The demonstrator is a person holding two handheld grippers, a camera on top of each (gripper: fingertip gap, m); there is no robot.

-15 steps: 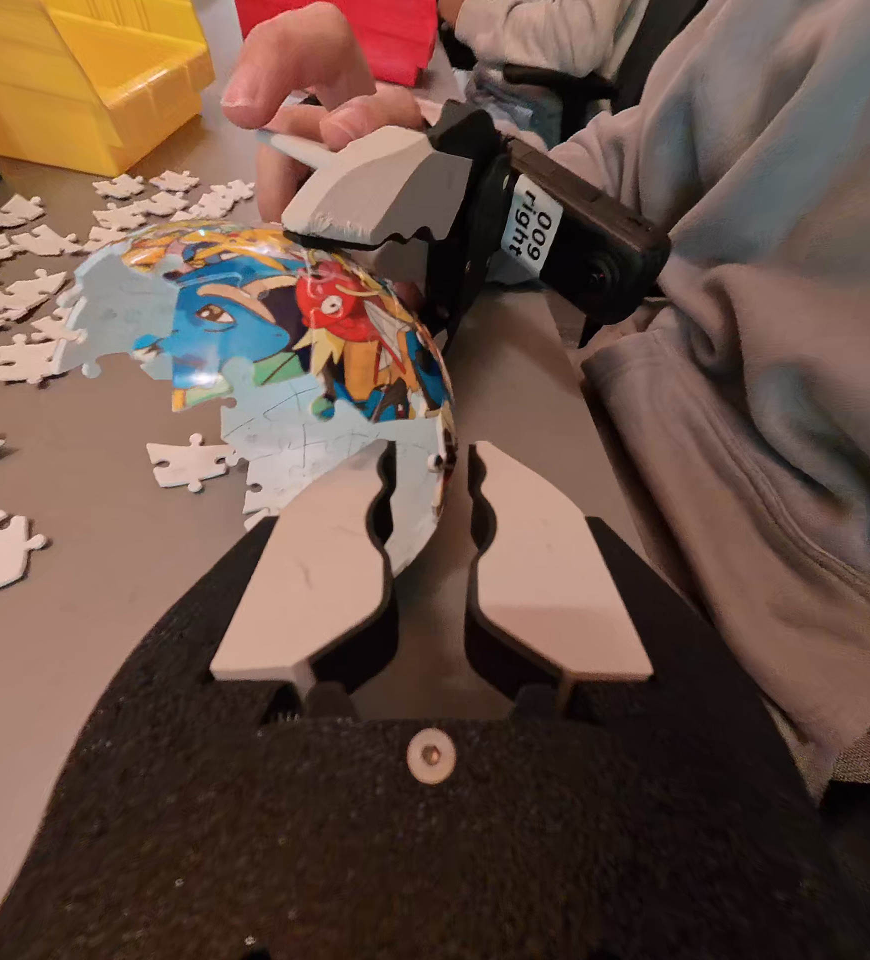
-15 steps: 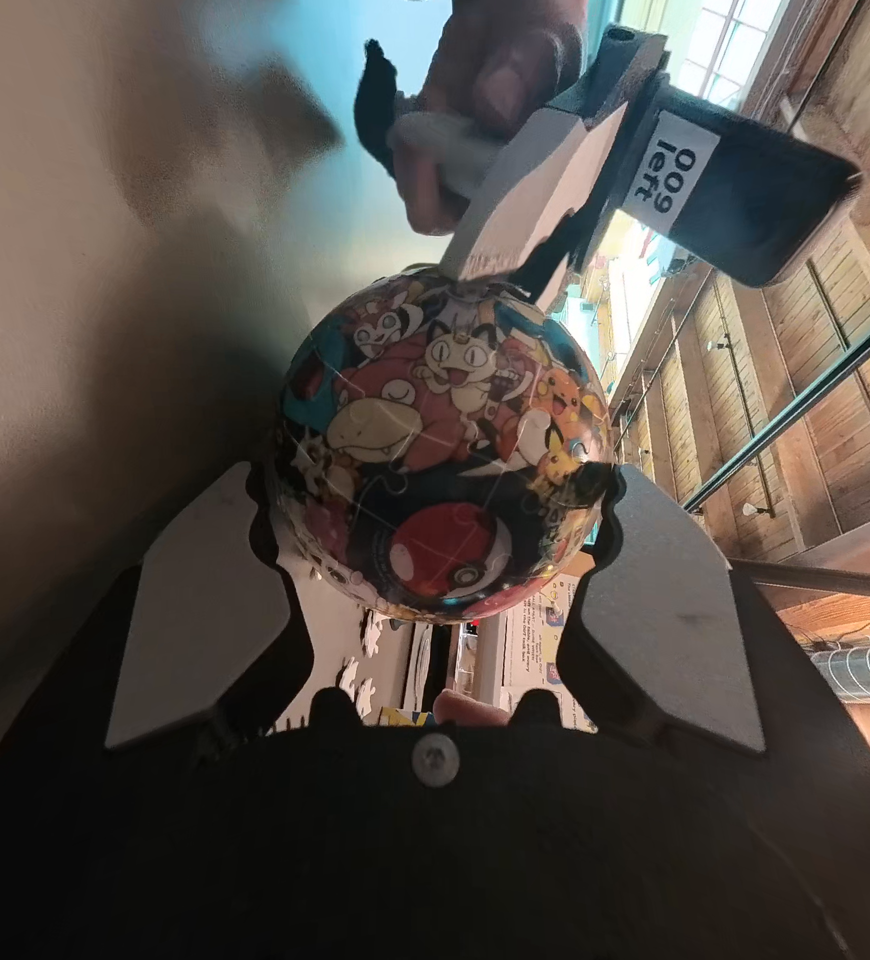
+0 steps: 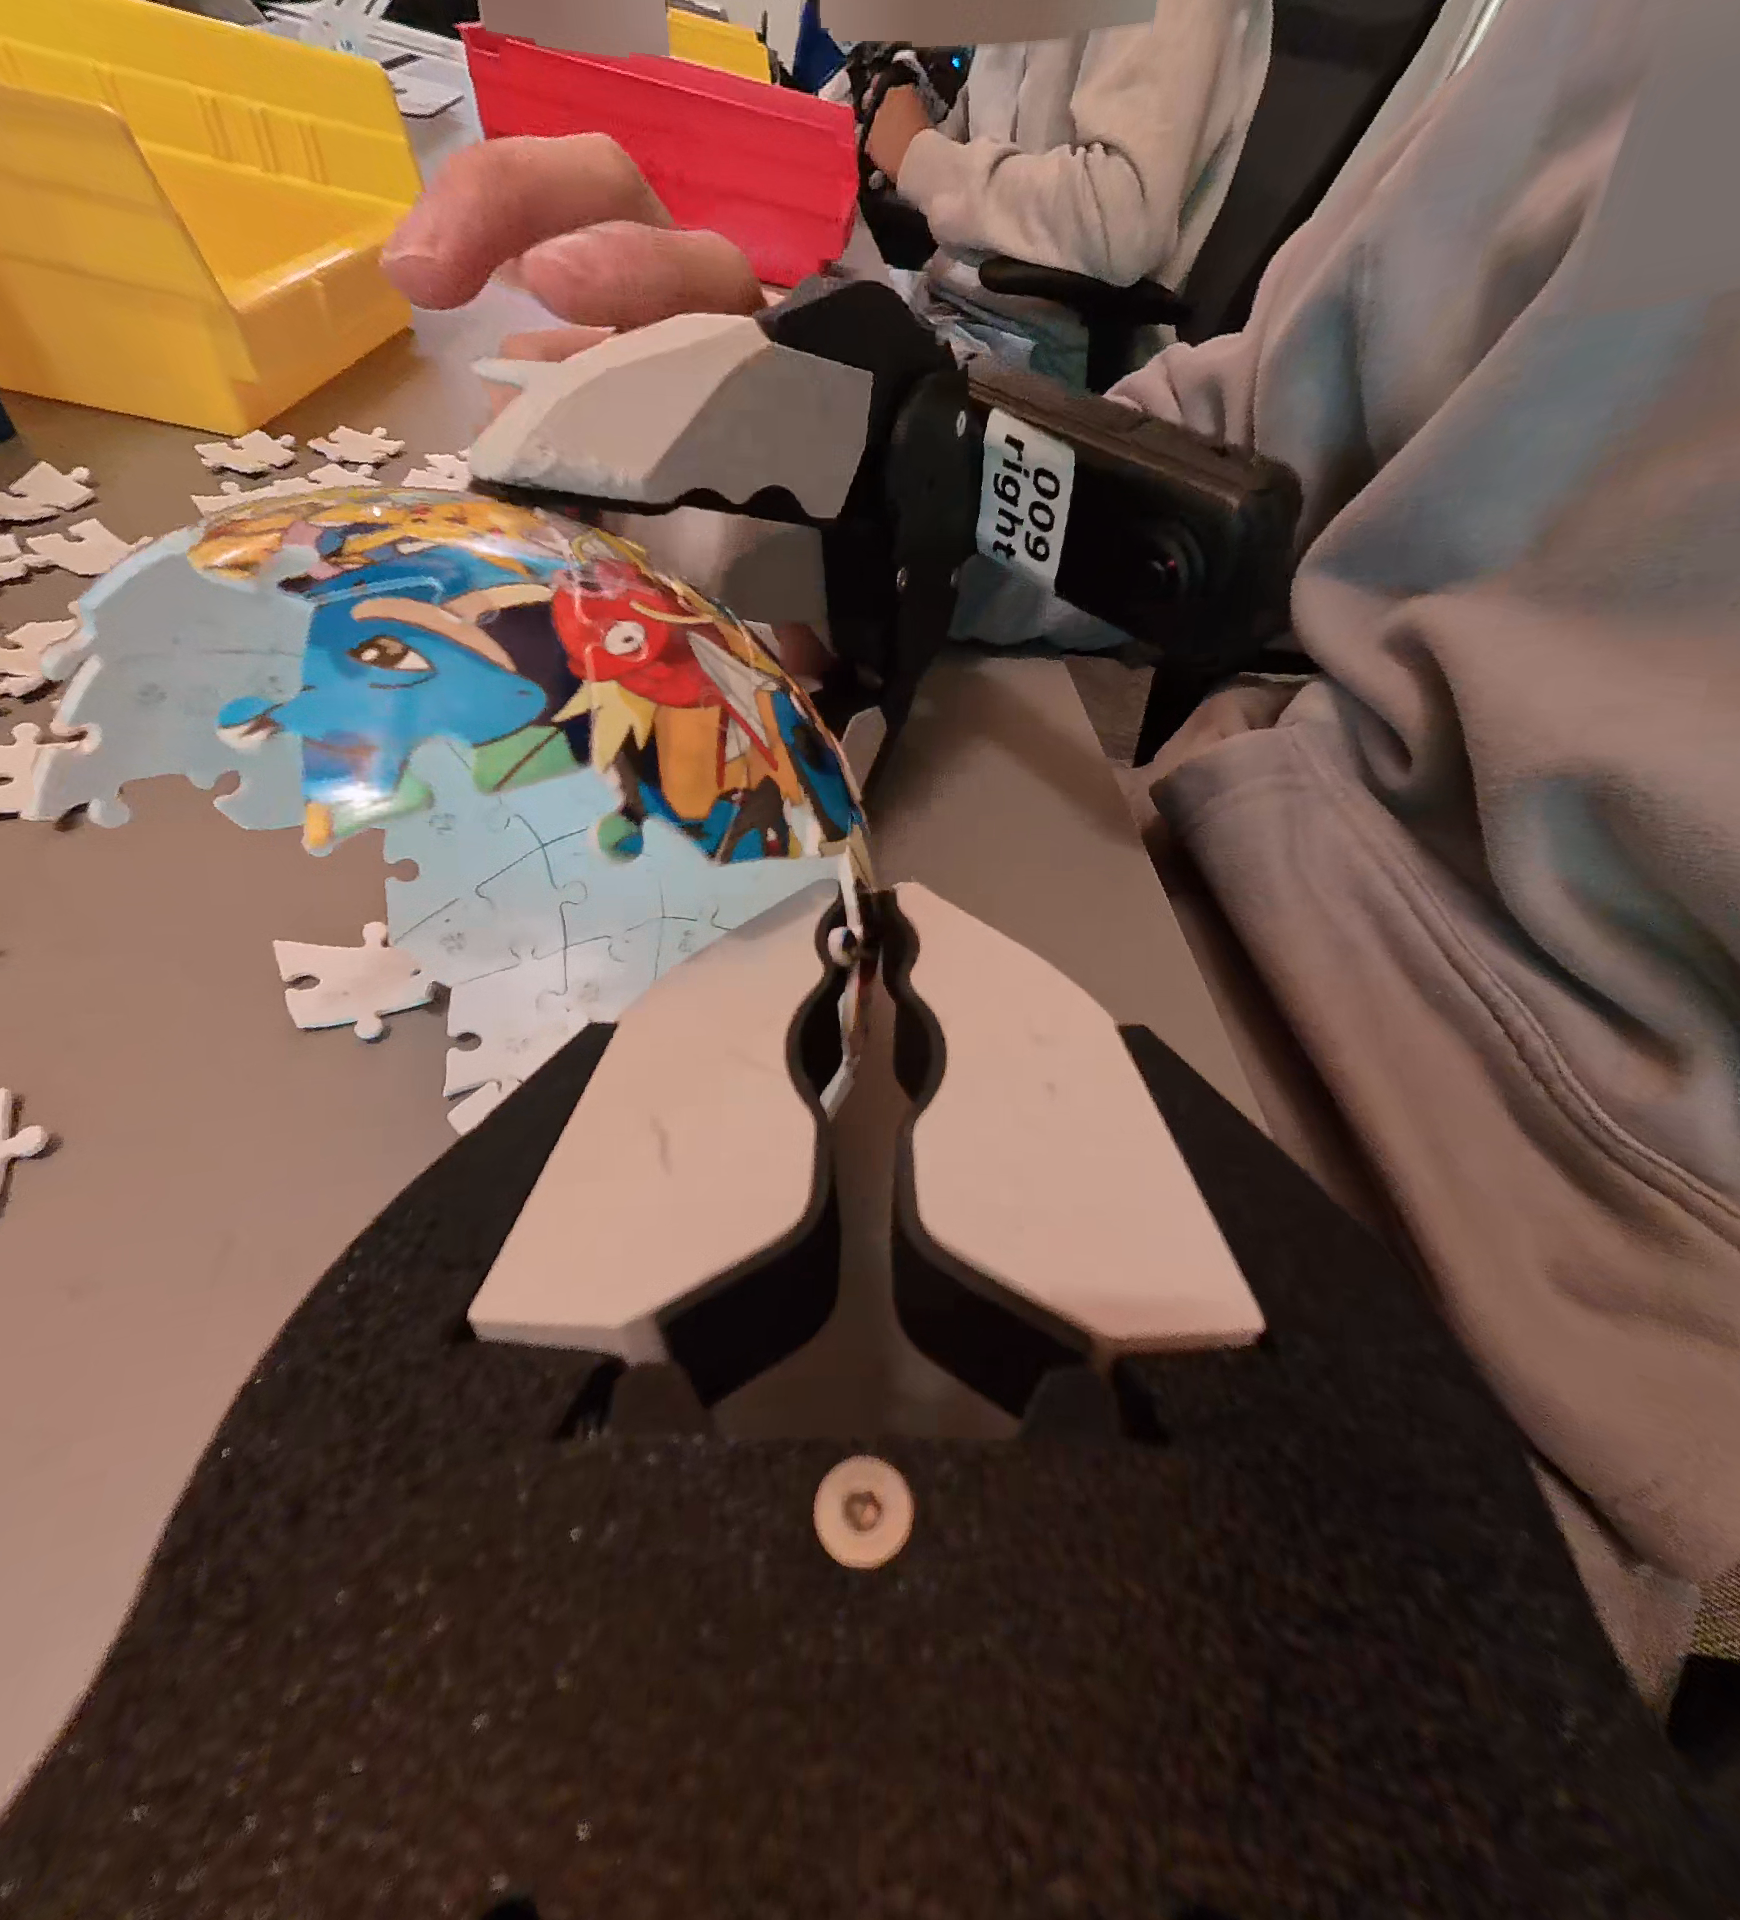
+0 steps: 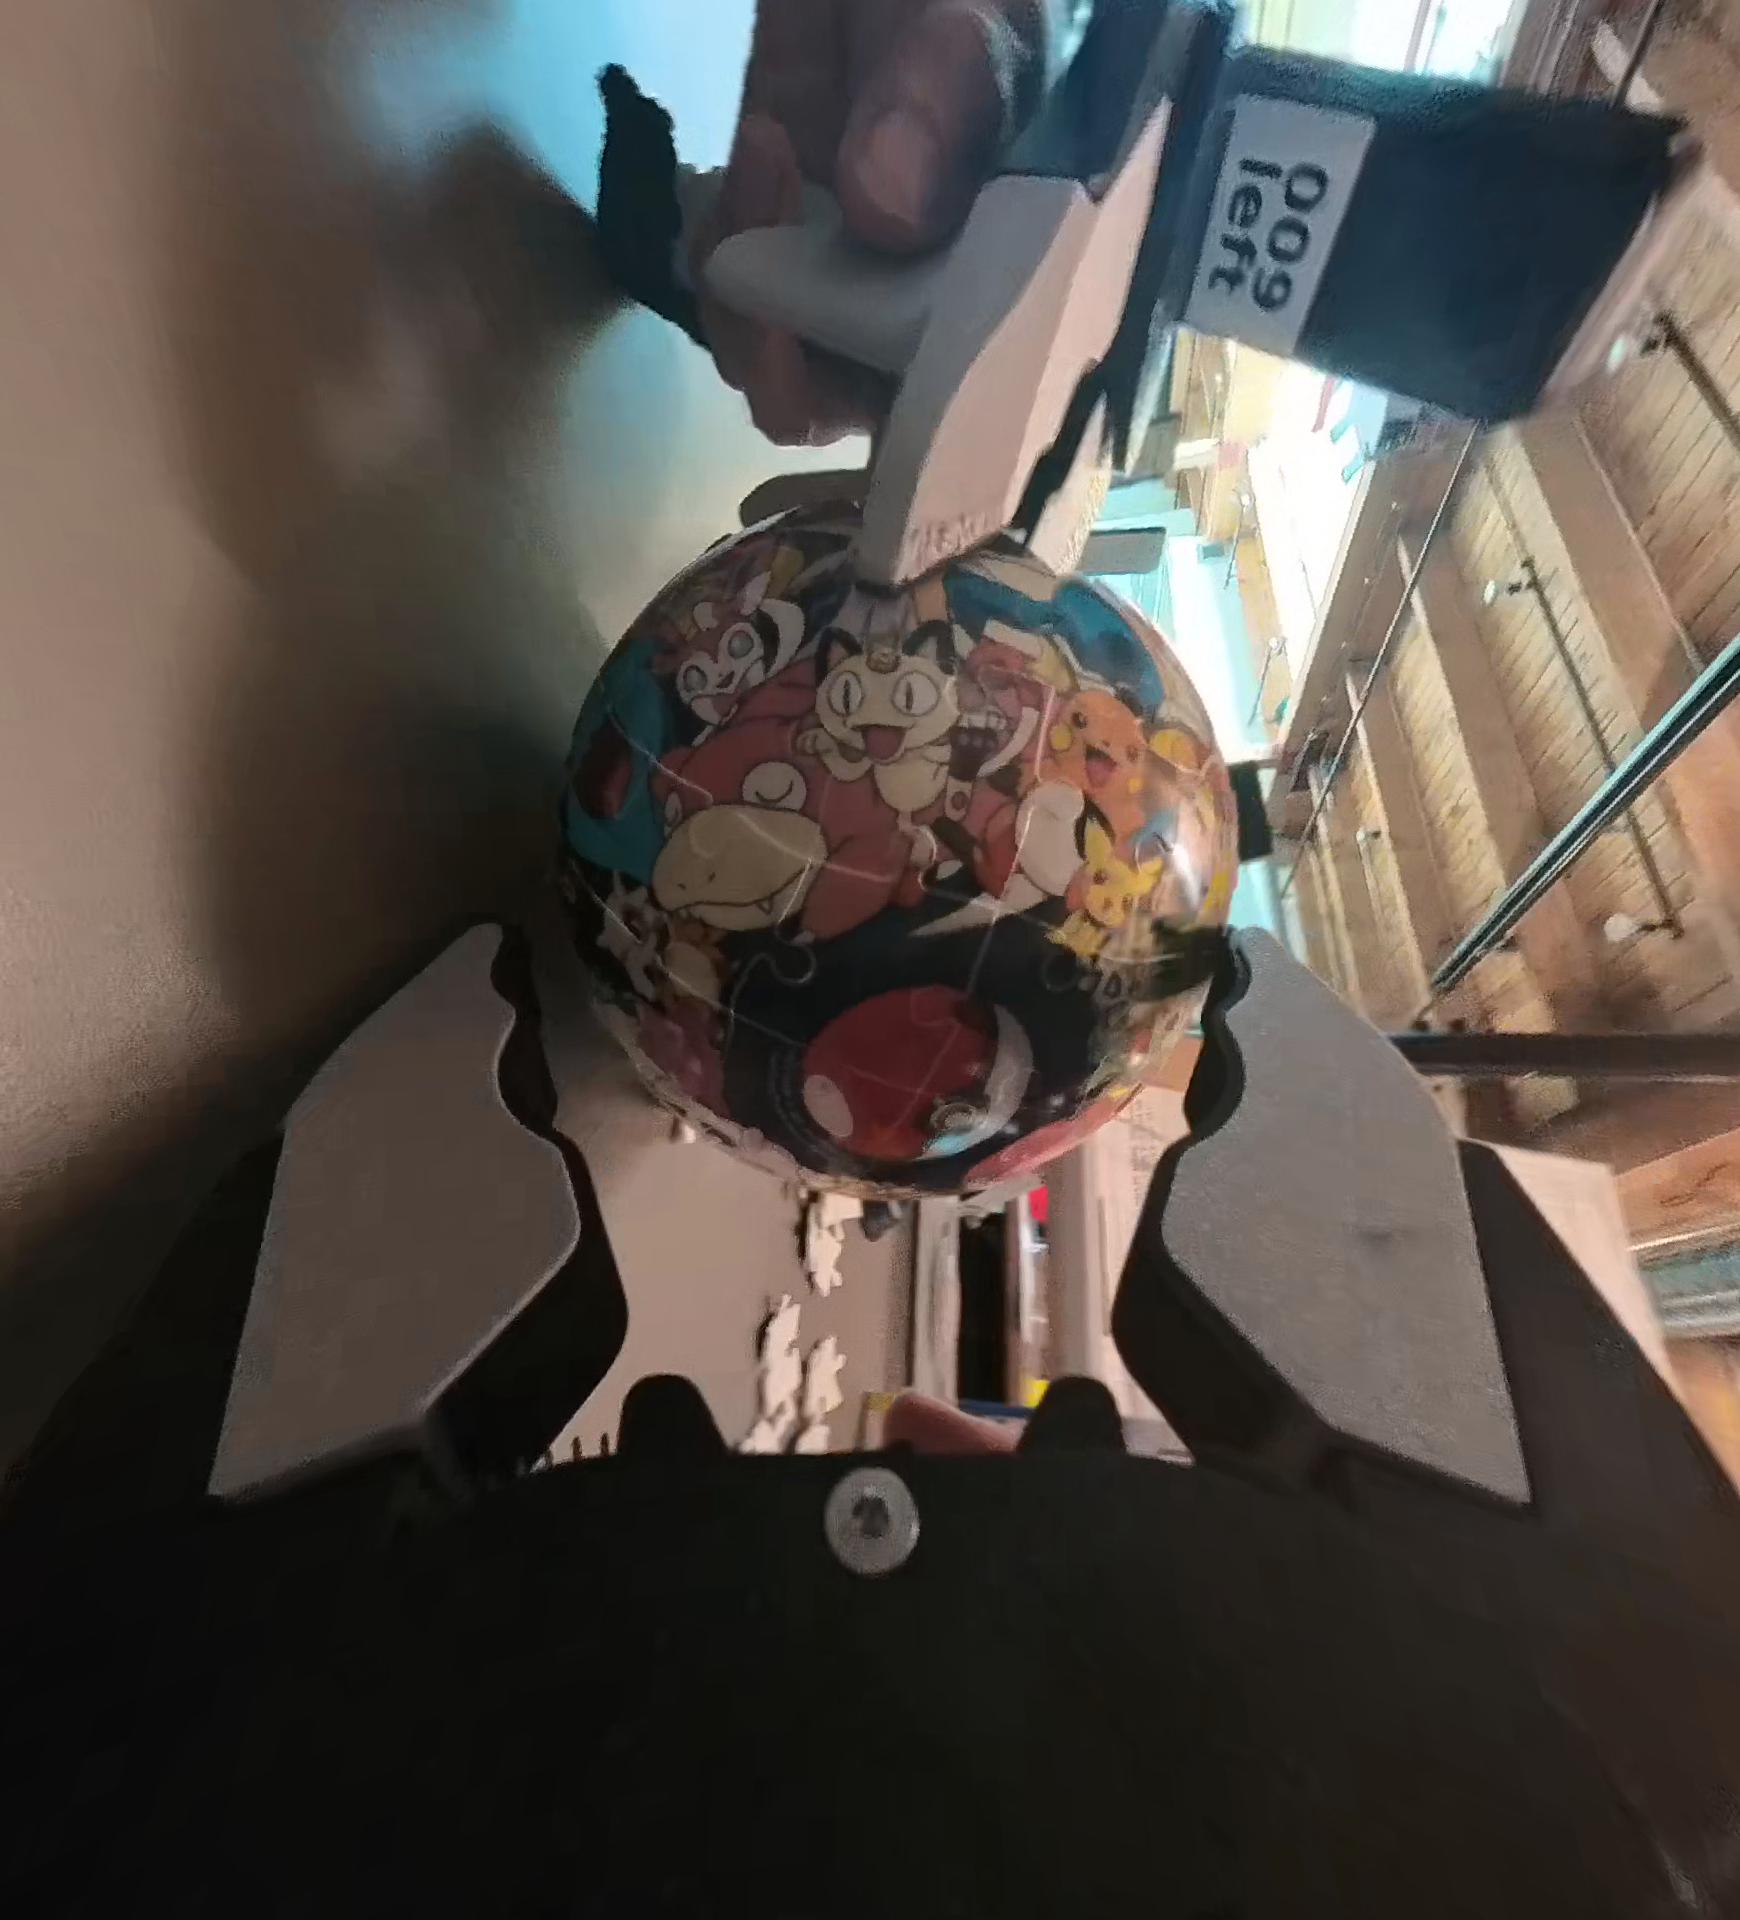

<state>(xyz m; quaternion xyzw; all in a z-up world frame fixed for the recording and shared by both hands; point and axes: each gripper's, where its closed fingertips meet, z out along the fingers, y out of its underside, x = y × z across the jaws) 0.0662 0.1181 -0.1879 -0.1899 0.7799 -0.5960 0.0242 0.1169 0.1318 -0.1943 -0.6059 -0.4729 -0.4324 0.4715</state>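
Holding a half-built puzzle ball (image 3: 492, 727) between 2 grippers above the table (image 3: 118, 1039)

The left gripper (image 3: 871, 925) pinched its rim tight, likely steadying it; the right gripper (image 4: 871, 966), spread wide, cradled its sides, loose pieces (image 3: 352, 977) lying below.

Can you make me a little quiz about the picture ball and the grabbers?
1. True or false: the left gripper is pinching the edge of the puzzle ball.
2. What colour is the bin beside the loose puzzle pieces on the table? A yellow, B green, C black.
3. Fill the gap: the right gripper has its jaws wide ____ on either side of the ball.

Key: 1 true. 2 A. 3 open.
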